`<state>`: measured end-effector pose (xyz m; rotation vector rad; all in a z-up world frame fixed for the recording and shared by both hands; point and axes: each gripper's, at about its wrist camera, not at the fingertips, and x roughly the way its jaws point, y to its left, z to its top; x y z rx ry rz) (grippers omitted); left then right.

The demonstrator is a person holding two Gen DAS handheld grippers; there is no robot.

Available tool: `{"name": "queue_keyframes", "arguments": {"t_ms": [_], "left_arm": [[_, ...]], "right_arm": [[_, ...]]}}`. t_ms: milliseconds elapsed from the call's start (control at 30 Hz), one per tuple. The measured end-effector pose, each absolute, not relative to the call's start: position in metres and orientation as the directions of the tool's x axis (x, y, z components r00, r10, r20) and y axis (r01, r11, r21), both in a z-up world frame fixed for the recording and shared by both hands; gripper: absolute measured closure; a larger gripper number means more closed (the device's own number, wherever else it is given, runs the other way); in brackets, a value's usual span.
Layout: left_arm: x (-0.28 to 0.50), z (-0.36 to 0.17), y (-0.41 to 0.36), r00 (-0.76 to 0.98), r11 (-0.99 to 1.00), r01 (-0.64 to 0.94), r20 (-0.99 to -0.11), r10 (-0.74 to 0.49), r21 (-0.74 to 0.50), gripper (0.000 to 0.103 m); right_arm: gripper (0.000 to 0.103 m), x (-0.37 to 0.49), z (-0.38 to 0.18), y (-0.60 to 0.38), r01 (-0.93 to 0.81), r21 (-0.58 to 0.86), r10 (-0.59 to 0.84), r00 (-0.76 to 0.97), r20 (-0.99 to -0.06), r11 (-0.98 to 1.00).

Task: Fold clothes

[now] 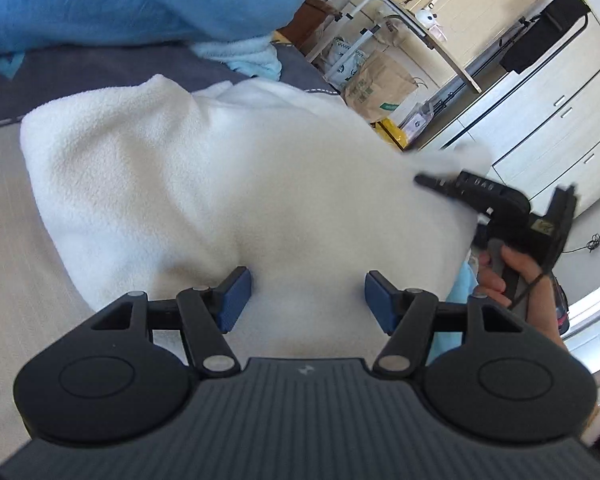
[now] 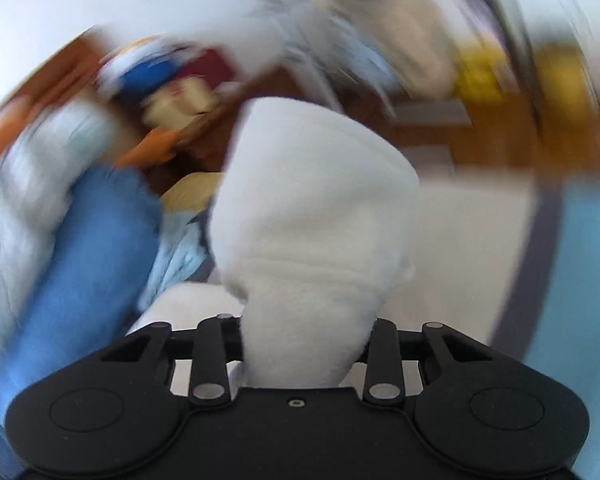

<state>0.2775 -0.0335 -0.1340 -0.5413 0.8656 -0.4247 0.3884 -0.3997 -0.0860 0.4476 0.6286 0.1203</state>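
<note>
A brown paper bag (image 1: 376,88) stands on the floor beyond the bed (image 1: 16,240); its contents cannot be made out. The white fleece garment (image 1: 204,184) lies spread on the bed. The left gripper (image 1: 308,304) hovers over the garment's near edge, its blue pads (image 1: 234,300) apart with fleece between them, not pinched. The right gripper (image 2: 306,344) is clamped on a bunched fold of the garment, at its far right edge.

Brown paper bag (image 1: 376,88) by the white drawers (image 1: 556,128) — black cloth (image 1: 540,36) draped above.
</note>
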Motion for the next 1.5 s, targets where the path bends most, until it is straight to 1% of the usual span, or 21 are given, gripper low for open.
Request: {"name": "queue_keyframes", "arguments": {"t_ms": [67,100,133,200,300,433,500,567,633,767,833,900,1000,1067,1100,1133,1167,1267,1400,1467,1500], "left_arm": [[0.279,-0.136,-0.037,0.582,0.793,0.136,-0.600,-0.549,-0.594,0.040],[0.278,-0.136,-0.038,0.581,0.796,0.138,-0.602,-0.548,-0.590,0.040],[0.276,-0.136,-0.041,0.581,0.803,0.142,-0.608,-0.541,-0.579,0.040],[0.272,-0.133,-0.048,0.583,0.830,0.154,-0.629,-0.515,-0.537,0.040],[0.268,-0.124,-0.065,0.591,0.880,0.211,-0.662,-0.461,-0.425,0.040],[0.267,-0.111,-0.036,0.605,0.835,0.192,-0.608,-0.514,-0.515,0.039],[0.263,-0.102,-0.018,0.676,0.863,0.126,-0.594,-0.436,-0.490,0.038],[0.264,-0.099,-0.009,0.717,0.918,0.050,-0.626,-0.308,-0.394,0.035],[0.270,-0.106,0.000,0.700,0.931,-0.016,-0.669,-0.250,-0.365,0.035],[0.281,-0.128,0.015,0.633,0.927,-0.136,-0.751,-0.190,-0.349,0.031],[0.279,-0.128,0.021,0.620,0.914,-0.169,-0.761,-0.192,-0.368,0.030],[0.273,-0.120,0.020,0.614,0.930,-0.179,-0.775,-0.150,-0.322,0.030],[0.255,-0.105,0.010,0.592,0.960,-0.131,-0.797,-0.124,-0.247,0.030],[0.232,-0.093,-0.001,0.555,0.968,-0.044,-0.812,-0.183,-0.248,0.029],[0.215,-0.085,-0.008,0.544,0.968,0.020,-0.810,-0.219,-0.249,0.024],[0.197,-0.077,-0.016,0.539,0.967,0.086,-0.805,-0.248,-0.241,0.018],[0.179,-0.070,-0.024,0.546,0.966,0.135,-0.797,-0.257,-0.219,0.015],[0.139,-0.050,-0.041,0.578,0.966,0.190,-0.775,-0.256,-0.177,0.014],[0.109,-0.024,-0.053,0.584,0.931,0.283,-0.729,-0.358,-0.230,0.013],[0.094,-0.011,-0.057,0.600,0.926,0.314,-0.713,-0.364,-0.209,0.010],[0.086,-0.006,-0.059,0.611,0.927,0.323,-0.705,-0.360,-0.192,0.005]], "right_arm": [[0.055,0.386,-0.098,-0.415,0.062,0.425,0.220,0.783,-0.582,0.903],[0.041,0.384,-0.110,-0.427,0.116,0.437,0.205,0.757,-0.620,0.892],[0.033,0.382,-0.120,-0.438,0.172,0.456,0.197,0.731,-0.653,0.873],[0.027,0.373,-0.126,-0.447,0.227,0.499,0.196,0.726,-0.659,0.836],[0.026,0.340,-0.116,-0.462,0.250,0.535,0.186,0.752,-0.632,0.807],[0.026,0.284,-0.094,-0.473,0.280,0.561,0.134,0.801,-0.584,0.779],[0.025,0.274,-0.078,-0.441,0.177,0.523,0.173,0.816,-0.551,0.834],[0.024,0.257,-0.065,-0.412,0.056,0.457,0.222,0.818,-0.531,0.887],[0.022,0.240,-0.055,-0.380,-0.066,0.384,0.275,0.809,-0.520,0.921],[0.022,0.209,-0.059,-0.319,-0.243,0.303,0.384,0.694,-0.609,0.921],[0.022,0.184,-0.057,-0.302,-0.249,0.267,0.364,0.688,-0.628,0.931],[0.022,0.163,-0.054,-0.297,-0.229,0.241,0.332,0.703,-0.629,0.943],[0.022,0.130,-0.043,-0.297,-0.161,0.211,0.260,0.728,-0.634,0.964],[0.022,0.109,-0.034,-0.295,-0.123,0.235,0.247,0.737,-0.629,0.964],[0.022,0.096,-0.031,-0.297,-0.115,0.273,0.267,0.732,-0.626,0.955],[0.022,0.085,-0.028,-0.299,-0.107,0.306,0.284,0.729,-0.623,0.946],[0.022,0.076,-0.025,-0.301,-0.098,0.321,0.287,0.731,-0.620,0.942],[0.020,0.047,-0.012,-0.298,-0.042,0.297,0.226,0.751,-0.621,0.954],[0.020,0.008,0.006,-0.295,0.036,0.276,0.145,0.781,-0.607,0.961],[0.020,-0.009,0.015,-0.293,0.059,0.280,0.126,0.793,-0.596,0.958],[0.020,-0.017,0.020,-0.292,0.068,0.282,0.118,0.798,-0.591,0.957]]}}
